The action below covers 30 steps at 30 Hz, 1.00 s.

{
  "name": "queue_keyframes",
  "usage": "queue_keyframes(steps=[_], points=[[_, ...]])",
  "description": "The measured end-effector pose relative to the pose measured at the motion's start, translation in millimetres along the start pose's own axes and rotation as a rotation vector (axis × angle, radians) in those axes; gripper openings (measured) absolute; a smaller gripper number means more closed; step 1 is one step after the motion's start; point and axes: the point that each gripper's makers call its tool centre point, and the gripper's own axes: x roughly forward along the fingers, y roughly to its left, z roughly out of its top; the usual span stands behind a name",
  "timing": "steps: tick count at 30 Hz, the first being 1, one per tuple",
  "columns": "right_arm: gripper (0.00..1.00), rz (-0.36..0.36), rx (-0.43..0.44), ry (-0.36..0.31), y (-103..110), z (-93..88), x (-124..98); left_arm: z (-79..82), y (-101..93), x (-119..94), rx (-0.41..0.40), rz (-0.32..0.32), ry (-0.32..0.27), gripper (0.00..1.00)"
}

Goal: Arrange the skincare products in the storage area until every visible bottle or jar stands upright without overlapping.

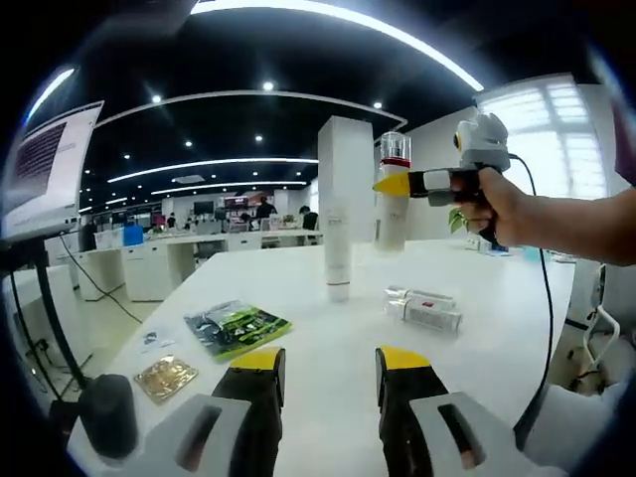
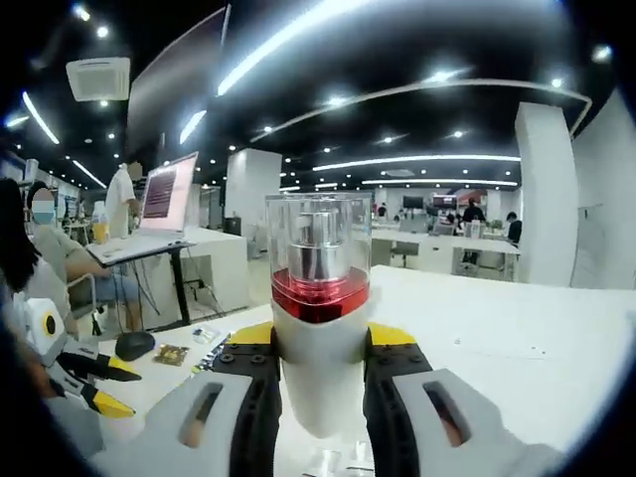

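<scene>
A white pump bottle (image 2: 318,298) with a clear cap and a red band stands upright between the jaws of my right gripper (image 2: 318,343), which is shut on its body. From the left gripper view, the same bottle (image 1: 393,214) is held by the right gripper (image 1: 396,184) at the far side of the white table (image 1: 298,288); whether its base touches the top is unclear. A tall white tube (image 1: 339,253) stands upright just left of it. Two small white tubes (image 1: 424,309) lie flat to the right. My left gripper (image 1: 331,363) is open near the front edge, holding nothing.
A green packet (image 1: 237,328), a gold sachet (image 1: 164,378) and a black round object (image 1: 107,417) lie at the table's left front. A laptop (image 2: 164,194) stands on a raised stand, with a seated person (image 2: 40,258) beside it. A hand (image 1: 497,204) holds the right gripper.
</scene>
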Motion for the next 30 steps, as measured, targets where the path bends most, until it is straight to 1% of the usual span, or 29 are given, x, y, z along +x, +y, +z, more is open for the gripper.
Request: queue_keyframes(steps=[2,3,6,8,11,14,17,21,30], points=[[0.29,-0.016,0.007,0.003,-11,-4.1,2,2.5,-0.2,1,0.001,-0.003,-0.006,0.37],[0.29,-0.017,0.012,0.004,-13,-5.3,2,3.1,-0.3,1,0.002,-0.003,-0.008,0.37],[0.29,-0.023,0.036,0.026,-22,-21.5,12,5.0,0.8,2,0.0,-0.002,-0.013,0.37],[0.29,-0.014,0.016,0.046,-23,-31.6,19,5.2,0.7,2,0.001,-0.002,-0.014,0.37],[0.29,-0.006,0.025,0.062,-30,-46.9,29,5.0,-0.3,2,0.005,-0.006,-0.013,0.37],[0.29,-0.007,0.043,0.07,-36,-55.9,36,3.8,0.6,0,0.007,-0.003,-0.008,0.37],[0.3,-0.004,0.08,0.071,-43,-66.9,43,1.8,3.0,0,0.005,0.003,-0.004,0.37],[0.3,0.002,0.092,0.083,-50,-81.1,50,0.2,5.5,0,0.0,0.009,-0.001,0.37],[0.3,0.026,0.057,0.096,-48,-91.5,57,-0.6,5.2,4,0.005,0.005,0.006,0.37]])
